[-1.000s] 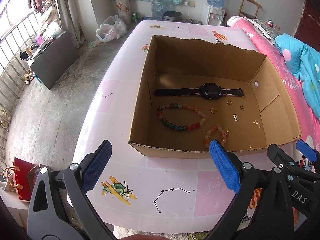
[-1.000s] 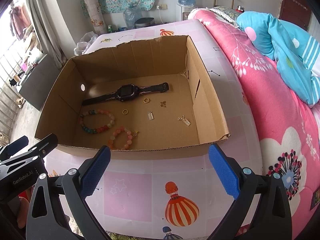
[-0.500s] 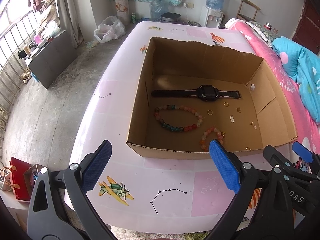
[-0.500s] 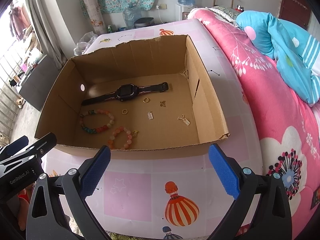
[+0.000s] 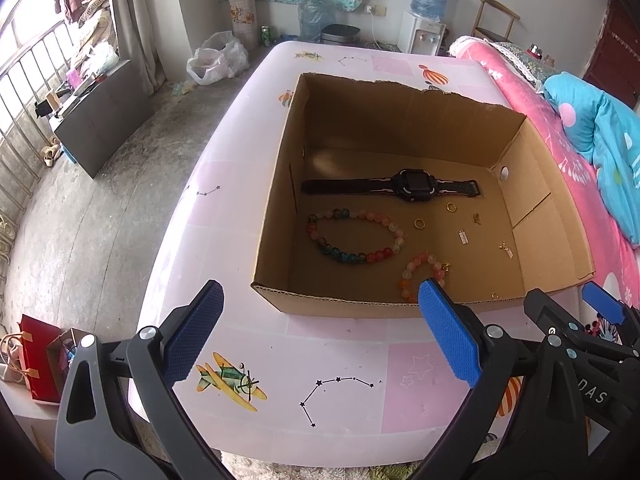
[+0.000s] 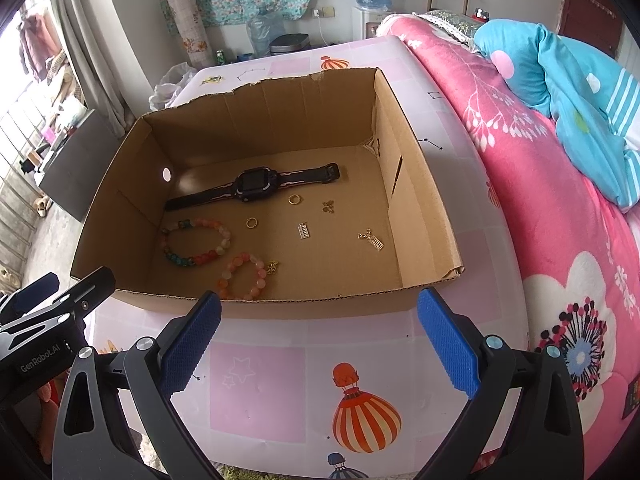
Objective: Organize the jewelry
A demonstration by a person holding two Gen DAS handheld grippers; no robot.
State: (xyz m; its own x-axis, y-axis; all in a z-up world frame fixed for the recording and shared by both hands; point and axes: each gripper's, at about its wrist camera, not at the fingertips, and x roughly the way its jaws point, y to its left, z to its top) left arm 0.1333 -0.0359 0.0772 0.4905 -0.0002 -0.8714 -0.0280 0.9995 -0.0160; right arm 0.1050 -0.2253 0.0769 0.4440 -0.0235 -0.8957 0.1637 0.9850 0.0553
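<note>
Cardboard box, one watch, two bead bracelets, both claws apart

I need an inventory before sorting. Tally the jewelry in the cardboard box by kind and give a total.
Black wristwatch with pink-trimmed strap: 1
Beaded bracelets, one multicoloured, one smaller pink-orange: 2
Small gold rings: 2
Small metal charms: 3
Total: 8

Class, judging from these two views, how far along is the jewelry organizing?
Done: the watch, both bead bracelets, rings and charms lie spread inside the cardboard box. In hand: nothing; the left gripper and right gripper are open before the box. Left: any sorting or grouping.
</note>
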